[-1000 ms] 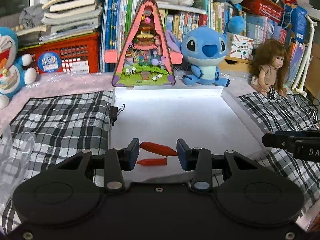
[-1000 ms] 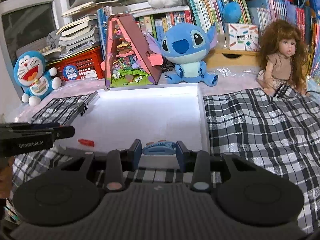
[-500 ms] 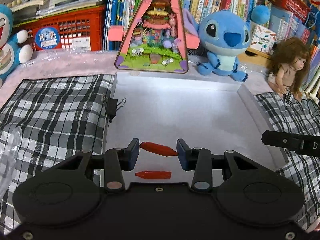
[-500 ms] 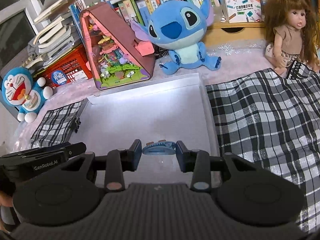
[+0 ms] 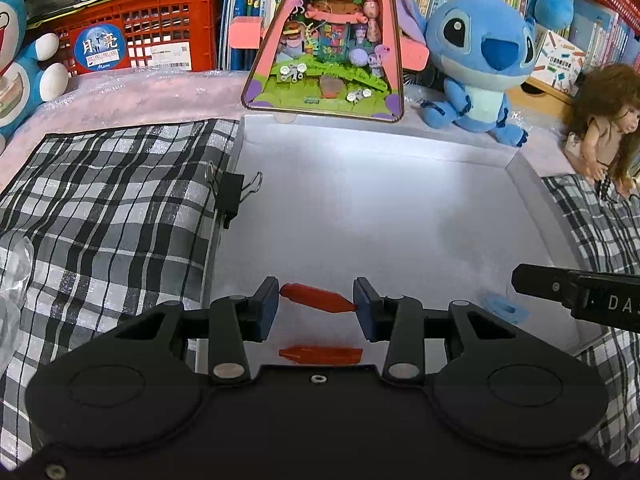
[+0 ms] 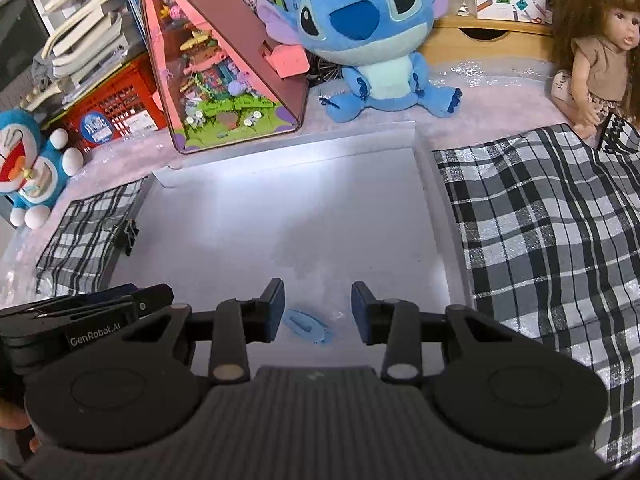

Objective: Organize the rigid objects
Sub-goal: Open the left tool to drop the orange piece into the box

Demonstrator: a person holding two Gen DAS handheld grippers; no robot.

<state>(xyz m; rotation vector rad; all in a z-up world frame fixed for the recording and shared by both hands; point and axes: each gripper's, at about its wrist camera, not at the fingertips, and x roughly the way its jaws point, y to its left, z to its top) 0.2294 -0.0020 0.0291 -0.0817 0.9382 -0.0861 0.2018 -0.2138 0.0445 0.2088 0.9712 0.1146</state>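
My left gripper (image 5: pixel 316 305) is shut on a red tapered piece (image 5: pixel 310 297), held end to end between its pads above the white tray (image 5: pixel 532 184). A second red piece (image 5: pixel 320 354) lies on the tray floor just beneath it. Towards the tray's right front, a light blue flat piece (image 6: pixel 308 326) lies tilted on the floor. My right gripper (image 6: pixel 318 308) hovers over it with its jaws apart, and the pads do not press on it. In the left wrist view the same blue piece (image 5: pixel 504 310) lies beside the right gripper's finger (image 5: pixel 560 292).
A black binder clip (image 5: pixel 230 196) grips the tray's left rim. Checked cloth (image 5: pixel 112 208) flanks the tray on both sides. Behind it stand a triangular toy house (image 5: pixel 324 48), a blue plush (image 5: pixel 480 60), a doll (image 5: pixel 600 120), a red crate (image 5: pixel 132 36) and books.
Both grippers came forward and lower over the tray. The blue piece, held between the right pads before, now lies on the tray floor. The left still holds its red piece.
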